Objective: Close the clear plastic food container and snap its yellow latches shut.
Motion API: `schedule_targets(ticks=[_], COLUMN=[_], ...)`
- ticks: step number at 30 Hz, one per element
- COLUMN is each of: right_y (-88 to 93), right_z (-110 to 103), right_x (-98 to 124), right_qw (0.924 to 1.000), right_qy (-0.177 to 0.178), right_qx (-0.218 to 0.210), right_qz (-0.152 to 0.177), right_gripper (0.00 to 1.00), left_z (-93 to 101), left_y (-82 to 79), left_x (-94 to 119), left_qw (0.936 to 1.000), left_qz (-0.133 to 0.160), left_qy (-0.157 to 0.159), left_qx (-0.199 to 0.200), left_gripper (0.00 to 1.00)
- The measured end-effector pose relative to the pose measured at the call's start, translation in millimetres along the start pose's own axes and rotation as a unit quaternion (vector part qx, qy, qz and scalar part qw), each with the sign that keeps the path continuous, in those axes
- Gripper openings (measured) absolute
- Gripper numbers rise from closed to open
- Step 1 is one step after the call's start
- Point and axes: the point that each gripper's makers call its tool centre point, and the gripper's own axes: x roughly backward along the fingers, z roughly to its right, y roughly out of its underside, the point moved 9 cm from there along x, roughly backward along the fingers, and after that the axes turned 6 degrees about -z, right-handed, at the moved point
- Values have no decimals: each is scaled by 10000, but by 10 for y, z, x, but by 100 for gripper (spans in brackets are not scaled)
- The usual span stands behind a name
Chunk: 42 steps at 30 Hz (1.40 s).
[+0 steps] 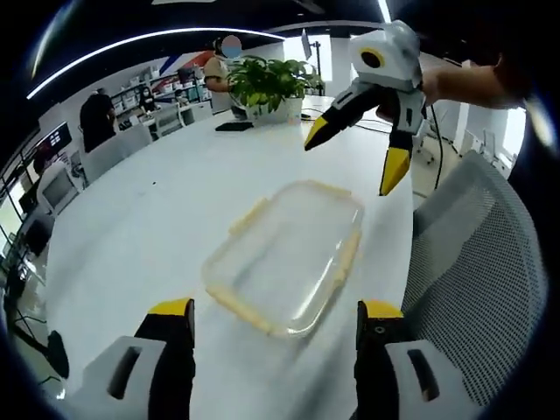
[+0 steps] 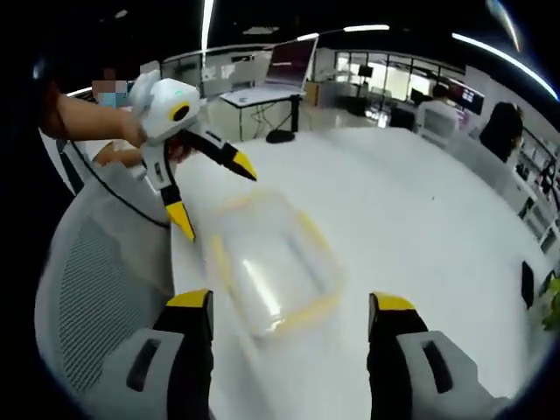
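A clear plastic food container (image 1: 287, 256) with yellow latches along its edges lies on the white table (image 1: 149, 227), lid on top. My left gripper (image 1: 276, 319) hovers just before its near edge, open and holding nothing. My right gripper (image 1: 354, 162) hangs open above the container's far side, coming in from the upper right. In the right gripper view the container (image 2: 271, 262) looks blurred, my right gripper (image 2: 289, 315) stands open over its near edge, and the left gripper (image 2: 214, 197) hangs open beyond it. Whether the latches are snapped down I cannot tell.
A grey mesh office chair (image 1: 477, 262) stands against the table's edge beside the container. A potted green plant (image 1: 271, 87) and a dark flat object (image 1: 234, 126) sit at the table's far end. People and desks fill the office behind.
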Motion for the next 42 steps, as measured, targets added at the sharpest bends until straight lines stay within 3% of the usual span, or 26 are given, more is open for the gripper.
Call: schedule_targets(ticks=[12,20,42], right_y=[183,227,214], right_z=[-155,-167,-167], right_x=[-116,-180,-301], right_qw=[9999,9985,9973], right_qy=[119,389,495], right_qx=[-82,-318,-481], right_qz=[56,200,243], right_gripper=[64,57,48], left_z=[49,60,20], left_y=[18,46,46], left_x=[-38,-74,-134], left_qw=[9996,9994,9995], left_qz=[152,152,134], left_qy=[-216,-263,-205], left_qx=[110,182,175], left_gripper=[56,50,47])
